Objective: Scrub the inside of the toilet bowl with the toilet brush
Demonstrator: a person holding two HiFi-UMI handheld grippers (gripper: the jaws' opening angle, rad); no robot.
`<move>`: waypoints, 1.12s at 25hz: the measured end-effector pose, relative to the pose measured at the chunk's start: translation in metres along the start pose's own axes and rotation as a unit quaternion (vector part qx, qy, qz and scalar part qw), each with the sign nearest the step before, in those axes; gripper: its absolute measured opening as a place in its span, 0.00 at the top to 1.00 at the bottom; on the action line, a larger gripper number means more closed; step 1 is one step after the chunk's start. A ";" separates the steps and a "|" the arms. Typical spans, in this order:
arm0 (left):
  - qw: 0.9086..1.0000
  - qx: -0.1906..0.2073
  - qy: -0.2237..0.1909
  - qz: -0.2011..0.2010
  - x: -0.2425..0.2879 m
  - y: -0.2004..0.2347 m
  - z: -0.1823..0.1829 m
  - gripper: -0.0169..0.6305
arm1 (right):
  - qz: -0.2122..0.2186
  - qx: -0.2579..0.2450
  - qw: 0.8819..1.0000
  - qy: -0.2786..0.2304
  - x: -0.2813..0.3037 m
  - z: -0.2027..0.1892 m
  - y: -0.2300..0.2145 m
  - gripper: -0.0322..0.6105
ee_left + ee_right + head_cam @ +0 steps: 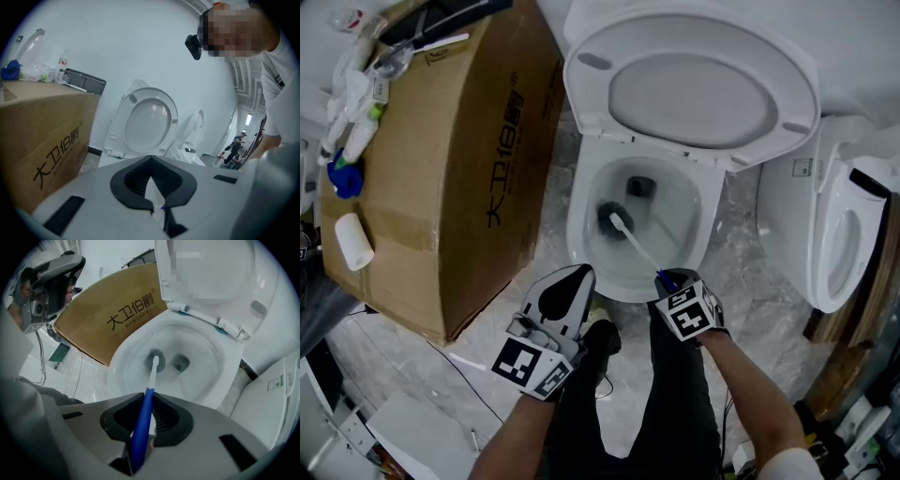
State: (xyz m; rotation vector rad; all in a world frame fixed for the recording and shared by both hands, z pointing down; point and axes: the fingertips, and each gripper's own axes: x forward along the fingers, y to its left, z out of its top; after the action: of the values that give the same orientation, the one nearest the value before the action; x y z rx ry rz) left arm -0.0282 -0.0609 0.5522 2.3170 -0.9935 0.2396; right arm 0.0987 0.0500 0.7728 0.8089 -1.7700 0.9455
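Pinching the toilet brush (151,373) by its thin handle with the right gripper (146,404), left gripper (568,285) pressed together empty, we risk it pivoting when bristles drag the toilet bowl (677,204).

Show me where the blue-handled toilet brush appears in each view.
Head view: centre, the blue-handled toilet brush slants into the white ceramic toilet bowl.
Left gripper view: not in it.
Right gripper view: brush at lower centre, bristles in the bowl.
Shared landmark: the brown cardboard box.
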 end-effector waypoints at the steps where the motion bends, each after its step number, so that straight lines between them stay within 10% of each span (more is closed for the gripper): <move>1: 1.000 0.000 0.000 -0.001 0.001 0.001 -0.002 0.96 | -0.009 -0.018 1.000 -0.005 0.002 0.004 -0.006 0.85; 6: 1.000 0.001 -0.003 0.001 0.004 0.009 -0.010 0.96 | -0.069 -0.152 0.986 -0.008 0.007 0.023 -0.041 0.85; 14: 1.000 -0.008 -0.016 0.013 0.002 0.018 -0.014 0.96 | -0.166 -0.338 0.926 0.019 -0.001 0.055 -0.098 0.85; 28: 0.998 -0.029 -0.037 0.036 -0.010 0.032 -0.009 0.96 | -0.206 -0.424 0.872 0.131 -0.027 0.027 -0.159 0.85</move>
State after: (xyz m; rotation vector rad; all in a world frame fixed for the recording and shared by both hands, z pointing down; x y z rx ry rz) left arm -0.0578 -0.0671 0.5700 2.2540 -1.1088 0.1523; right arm 0.2299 -0.0470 0.7803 0.4125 -1.4656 -0.0510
